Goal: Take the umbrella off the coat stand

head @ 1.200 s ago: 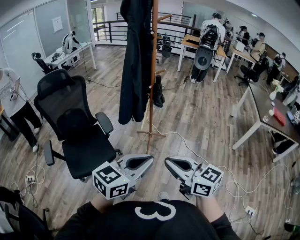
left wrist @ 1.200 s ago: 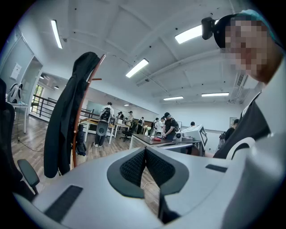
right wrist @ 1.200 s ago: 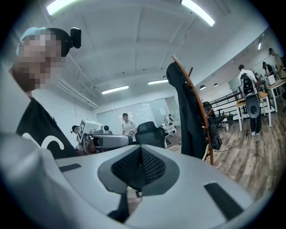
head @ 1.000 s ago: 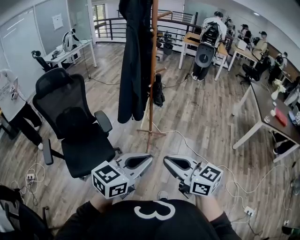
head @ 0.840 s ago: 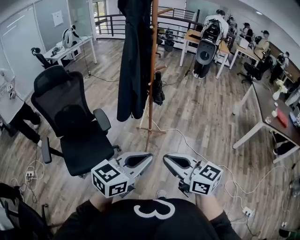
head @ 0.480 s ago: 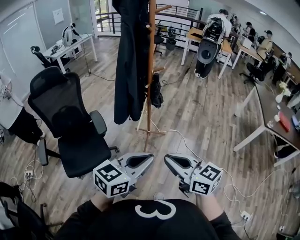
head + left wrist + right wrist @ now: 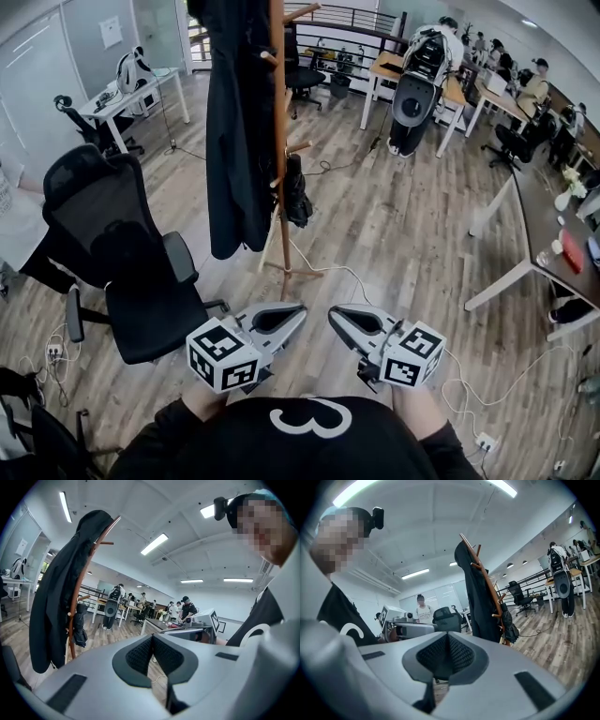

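Left gripper [image 7: 298,310] and right gripper [image 7: 334,314]: jaws pressed together, nothing held. Umbrella [image 7: 296,190], likely that folded black bundle, hangs at 12 o'clock on the coat stand [image 7: 278,112], low peg. Spread one gripper's jaws early, then lift the umbrella up off the peg.

The umbrella [image 7: 296,192] hangs right of the coat stand [image 7: 282,234], a coat [image 7: 230,122] left, an office chair [image 7: 141,300] nearer left.

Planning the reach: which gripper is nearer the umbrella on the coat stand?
Left. The left gripper sits almost straight before the umbrella; the right gripper is farther to its right.
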`<action>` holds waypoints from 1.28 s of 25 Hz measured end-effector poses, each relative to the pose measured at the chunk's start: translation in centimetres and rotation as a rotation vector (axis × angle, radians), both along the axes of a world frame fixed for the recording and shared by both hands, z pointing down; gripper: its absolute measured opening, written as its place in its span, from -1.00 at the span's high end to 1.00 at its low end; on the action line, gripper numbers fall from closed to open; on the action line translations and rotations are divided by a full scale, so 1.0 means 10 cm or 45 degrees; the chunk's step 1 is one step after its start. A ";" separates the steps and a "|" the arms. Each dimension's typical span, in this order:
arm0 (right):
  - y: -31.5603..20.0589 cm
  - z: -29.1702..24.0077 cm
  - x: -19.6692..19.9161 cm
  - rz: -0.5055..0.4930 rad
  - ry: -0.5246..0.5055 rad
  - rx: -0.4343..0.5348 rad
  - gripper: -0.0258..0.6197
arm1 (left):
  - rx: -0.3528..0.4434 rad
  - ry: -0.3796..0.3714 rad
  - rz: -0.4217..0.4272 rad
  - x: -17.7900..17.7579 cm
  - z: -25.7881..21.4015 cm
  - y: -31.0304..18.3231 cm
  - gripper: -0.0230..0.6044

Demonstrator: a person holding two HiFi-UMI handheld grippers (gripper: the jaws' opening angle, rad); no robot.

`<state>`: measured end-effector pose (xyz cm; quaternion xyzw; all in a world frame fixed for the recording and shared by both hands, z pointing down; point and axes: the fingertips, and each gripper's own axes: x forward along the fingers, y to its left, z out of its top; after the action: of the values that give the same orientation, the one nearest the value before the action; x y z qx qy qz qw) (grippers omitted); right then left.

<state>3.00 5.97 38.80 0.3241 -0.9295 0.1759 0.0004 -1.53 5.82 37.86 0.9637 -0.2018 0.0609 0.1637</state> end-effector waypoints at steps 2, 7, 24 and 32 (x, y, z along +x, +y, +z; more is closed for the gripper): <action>-0.10 0.00 0.11 -0.007 -0.005 0.005 0.84 | 0.008 -0.001 -0.010 0.10 0.00 -0.11 0.88; -0.27 0.03 0.32 -0.022 -0.003 0.030 0.84 | 0.040 -0.005 -0.041 0.30 0.02 -0.30 0.88; -0.92 0.19 0.45 0.013 -0.004 0.015 0.84 | 0.008 -0.017 -0.055 0.39 0.20 -0.95 0.87; -1.69 0.22 0.37 0.022 -0.010 -0.018 0.84 | -0.025 -0.041 -0.054 0.33 0.28 -1.72 0.88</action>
<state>6.68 -10.93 41.00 0.3315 -0.9254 0.1838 -0.0024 1.76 -11.41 40.69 0.9565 -0.2243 0.0750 0.1711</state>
